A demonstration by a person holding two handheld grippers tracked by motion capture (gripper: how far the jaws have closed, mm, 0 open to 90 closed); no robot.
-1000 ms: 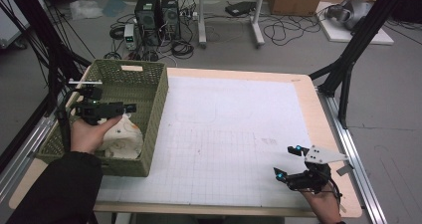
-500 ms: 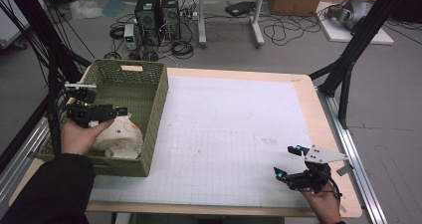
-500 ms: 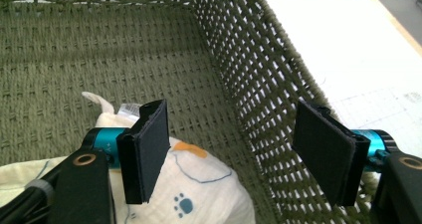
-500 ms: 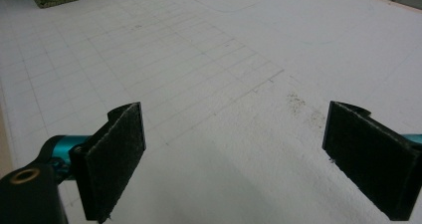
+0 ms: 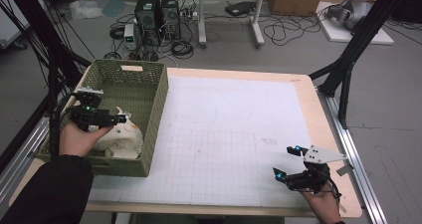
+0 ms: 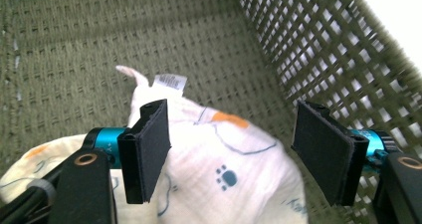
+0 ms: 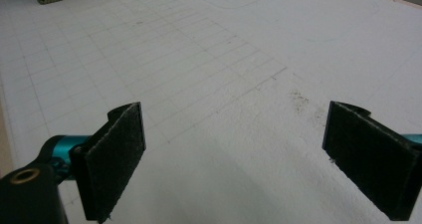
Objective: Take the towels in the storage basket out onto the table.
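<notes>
While I watch from the high view, I log what each camera gives me.

Left tool (image 5: 119,119): I see it inside the basket at about 9 o'clock on the table, held by my left hand (image 5: 79,138). In the left gripper view (image 6: 229,152) its jaws stand wide apart, with nothing clamped between them.

Cloth (image 5: 122,137): a white bundle printed with a paw mark and orange and blue shapes, with a small tag (image 6: 170,81) sewn at its top. It lies on the basket floor, at the near end, toward 7 o'clock. In the left gripper view (image 6: 234,154) it sits between and below the two pads (image 6: 152,152); I cannot tell whether either pad touches it.

Basket (image 5: 157,97): green, woven, open-topped, standing on the left part of the table. Its mesh wall (image 6: 343,74) runs past the right jaw.

Right tool (image 5: 288,161): near 5 o'clock, close to the table's near edge, in my right hand (image 5: 323,204). Its jaws are spread wide over the bare sheet, gripping nothing, as the right gripper view (image 7: 234,159) confirms.

Sheet (image 5: 234,129): white, gridded, covering most of the table (image 5: 323,119).

Spacing: the two tools are well apart, at opposite sides of the table.
</notes>
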